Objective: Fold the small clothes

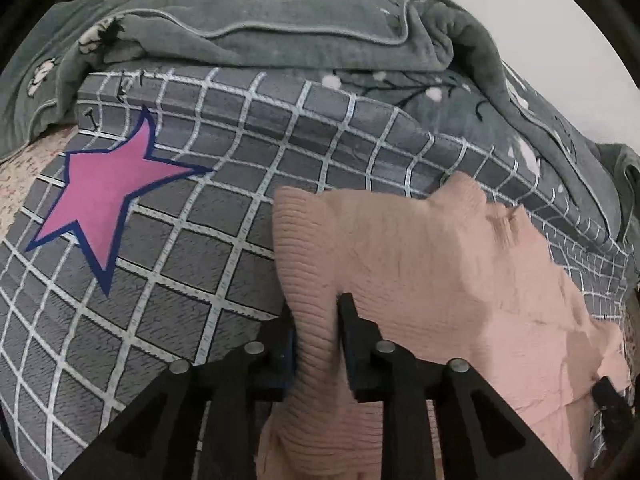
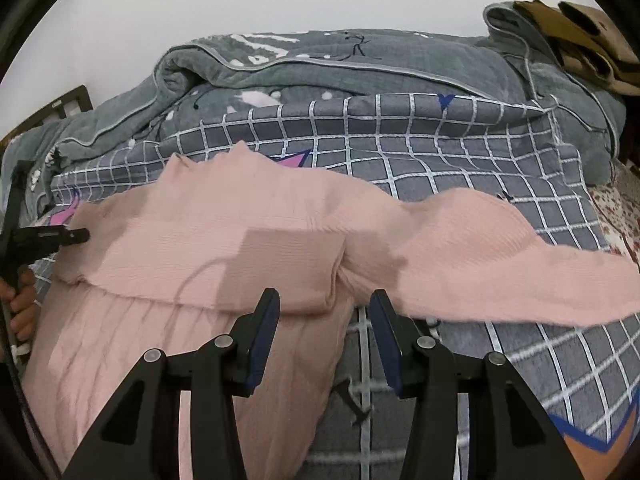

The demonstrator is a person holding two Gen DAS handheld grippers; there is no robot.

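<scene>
— The pink sweater (image 2: pixel 248 232) is lying spread out on the grey checked blanket (image 1: pixel 200 240), isn't it?

— Yes, flat on it, with one sleeve (image 2: pixel 500 264) stretched away to the right side of the sweater and its ribbed edge (image 1: pixel 308 280) bunched up on the left.

— What's the left gripper (image 1: pixel 318 312) doing?

— Its jaws are narrow and pinched on that ribbed edge of the sweater; a thick fold of knit fills the whole gap between the two black fingers (image 1: pixel 352 340). From the other side you can see it reaching in at the sweater's left edge, with a hand (image 2: pixel 22 300) wrapped round its handle.

— And the right gripper (image 2: pixel 324 304)?

— Jaws about half open, nothing clamped. It hangs just over the sweater's lower edge, close to where the sleeve joins the body. One finger sits above pink cloth, the other above bare blanket beside the sweater.

— What's behind the sweater?

— A rumpled grey-green quilt (image 1: pixel 320 40) heaped along the far side, against a pale wall. There's a big pink star (image 1: pixel 108 192) printed on the blanket to the left of the sweater, and a brown cloth (image 2: pixel 580 40) on the quilt's far right corner.
</scene>
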